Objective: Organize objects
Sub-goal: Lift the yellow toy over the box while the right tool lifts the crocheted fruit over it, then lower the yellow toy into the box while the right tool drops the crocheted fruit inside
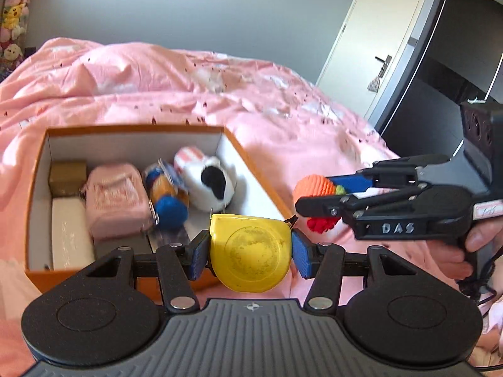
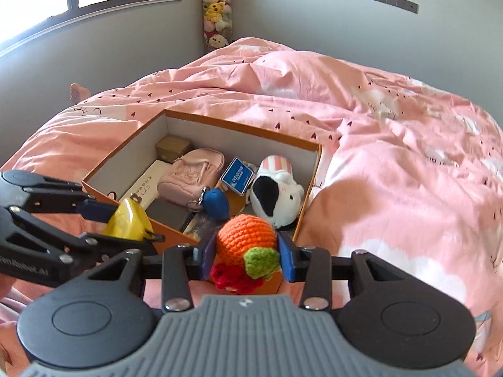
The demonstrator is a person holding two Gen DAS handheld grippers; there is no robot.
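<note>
My left gripper (image 1: 250,248) is shut on a yellow tape measure (image 1: 250,251), held above the near right corner of the orange box (image 1: 34,188). From the right wrist view the left gripper (image 2: 125,220) shows at the left with the yellow tape measure (image 2: 129,223) between its pads. My right gripper (image 2: 245,254) is shut on an orange crocheted toy (image 2: 243,242) with green and red parts, held over the orange box's (image 2: 239,124) near right corner. In the left wrist view the right gripper (image 1: 314,199) holds that crocheted toy (image 1: 314,188) right of the box.
Inside the box lie a pink pouch (image 1: 116,201), a black-and-white plush (image 1: 210,185), a blue knitted item (image 1: 171,210), a gold box (image 1: 67,176) and a white case (image 1: 70,235). A pink duvet (image 2: 393,144) covers the bed. A hand (image 1: 471,248) grips the right tool. A foot (image 2: 77,92) shows at the bed's far edge.
</note>
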